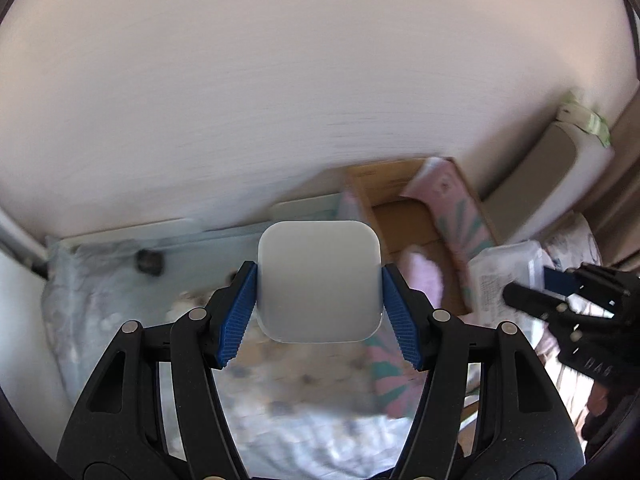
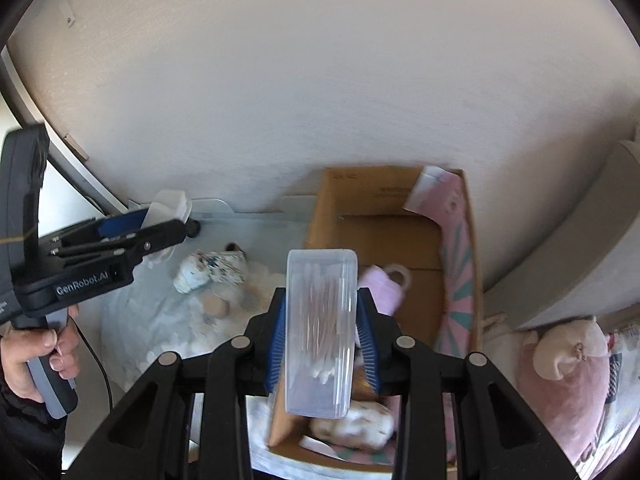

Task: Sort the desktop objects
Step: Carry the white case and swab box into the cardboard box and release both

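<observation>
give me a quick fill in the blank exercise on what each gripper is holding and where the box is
1. The right gripper is shut on a clear case filled with cotton ____.
2. The left gripper holds a white, rounded-square ____ between its blue pads.
3. The pink sock lies inside the ____ box.

Missing words: swabs; lid; cardboard

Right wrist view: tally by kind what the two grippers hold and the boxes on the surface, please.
Clear plastic box of cotton swabs, in the right gripper: 1
White frosted lid, in the left gripper: 1
Cardboard box, open, below: 1
Total: 3
</observation>
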